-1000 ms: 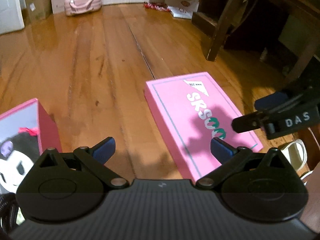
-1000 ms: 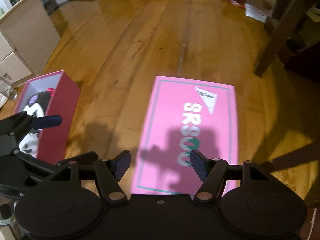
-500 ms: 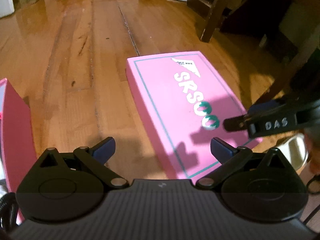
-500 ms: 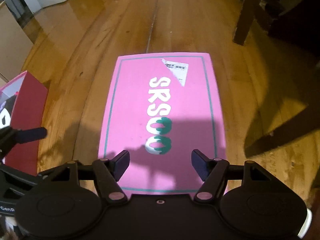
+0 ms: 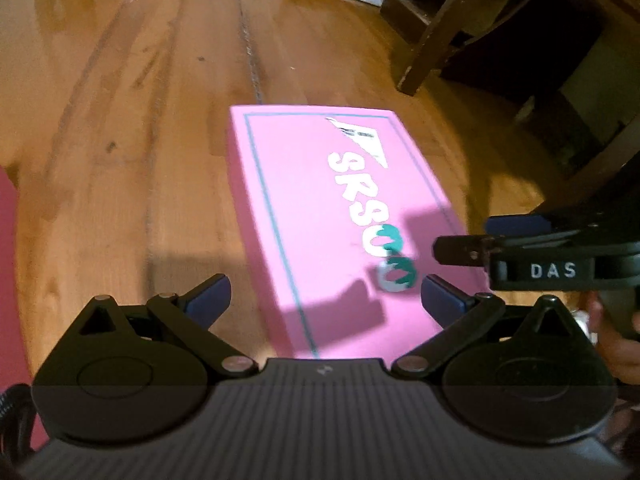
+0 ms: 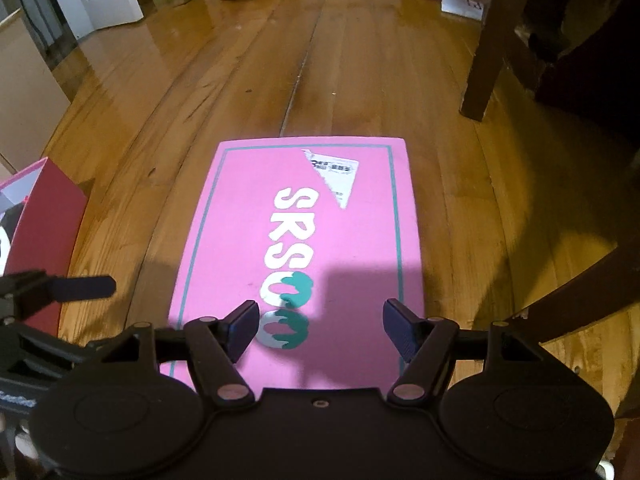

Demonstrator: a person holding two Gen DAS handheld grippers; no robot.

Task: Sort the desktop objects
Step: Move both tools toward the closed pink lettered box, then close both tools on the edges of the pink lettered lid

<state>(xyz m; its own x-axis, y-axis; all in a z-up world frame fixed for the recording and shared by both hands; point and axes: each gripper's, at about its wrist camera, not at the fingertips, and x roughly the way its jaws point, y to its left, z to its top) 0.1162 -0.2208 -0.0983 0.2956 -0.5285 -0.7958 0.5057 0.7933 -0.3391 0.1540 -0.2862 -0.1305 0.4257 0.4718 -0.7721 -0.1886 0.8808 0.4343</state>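
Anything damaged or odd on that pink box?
Yes: the white label on the pink box lid is torn to a ragged triangle, overlapping the printed S. Otherwise the box lies flat and closed on the floor.

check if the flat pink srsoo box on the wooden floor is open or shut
Shut: the flat pink SRSOO box lies flat, its printed lid unbroken, nothing inside showing.

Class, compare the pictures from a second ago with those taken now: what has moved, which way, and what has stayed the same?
Both hand-held grippers have come forward toward the pink box. The left hand-held gripper has swung right, so the red box has nearly slipped out of its view. The right hand-held gripper now hangs over the pink box's near end. Nothing was grasped or released: both stay open, and both boxes lie unmoved on the wooden floor.
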